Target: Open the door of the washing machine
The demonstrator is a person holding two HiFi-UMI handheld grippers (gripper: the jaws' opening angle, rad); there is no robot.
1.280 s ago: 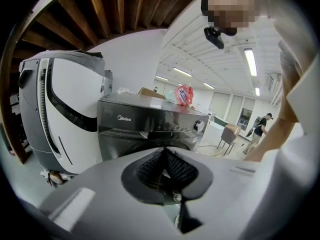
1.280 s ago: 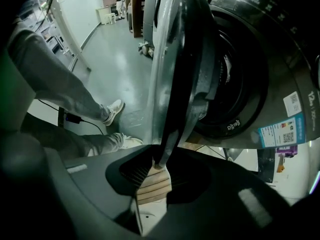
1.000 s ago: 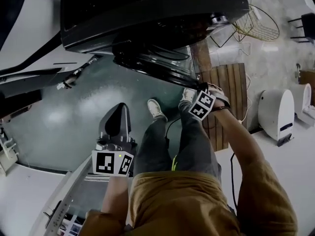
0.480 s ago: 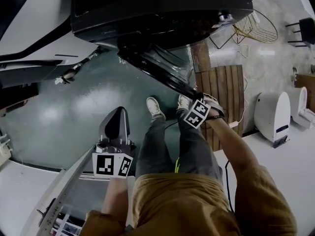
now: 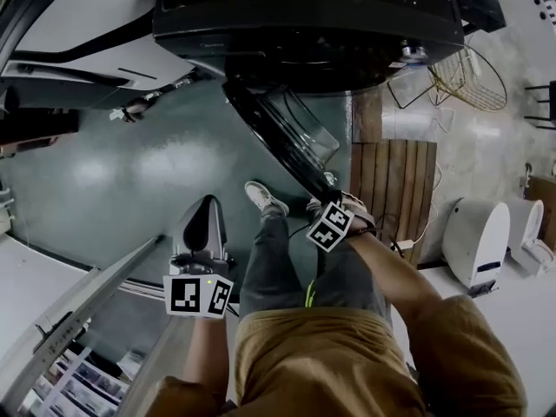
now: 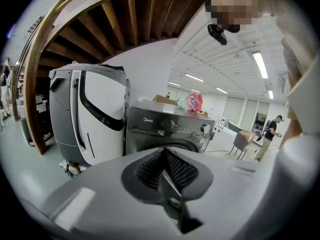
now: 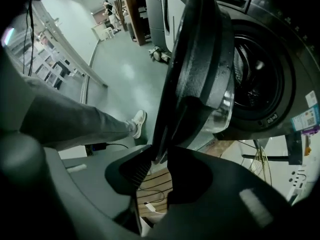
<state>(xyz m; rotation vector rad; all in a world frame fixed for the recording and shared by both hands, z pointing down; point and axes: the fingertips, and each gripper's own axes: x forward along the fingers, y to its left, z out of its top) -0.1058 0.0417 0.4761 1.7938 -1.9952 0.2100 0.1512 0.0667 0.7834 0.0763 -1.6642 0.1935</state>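
A dark front-loading washing machine (image 5: 304, 24) stands at the top of the head view. Its round door (image 5: 278, 137) is swung well out from the drum opening (image 7: 255, 79). My right gripper (image 5: 334, 205) points down and is shut on the door's free edge. In the right gripper view the door (image 7: 200, 59) rises edge-on from between the jaws of the right gripper (image 7: 160, 156). My left gripper (image 5: 201, 224) hangs apart at lower left, shut and holding nothing. It faces the washing machine (image 6: 165, 129) from a distance, and the left gripper (image 6: 167, 176) shows its pads together.
A white machine (image 6: 90, 114) stands to the washer's left. A wooden pallet (image 5: 391, 181), a wire basket (image 5: 473, 76) and white appliances (image 5: 478, 241) lie to the right. The person's legs and shoes (image 5: 261, 198) stand just before the door. A railing (image 5: 78, 302) runs at lower left.
The door has swung further out from the machine, and my right gripper has come toward the person with its edge. The left gripper has barely shifted in the view.
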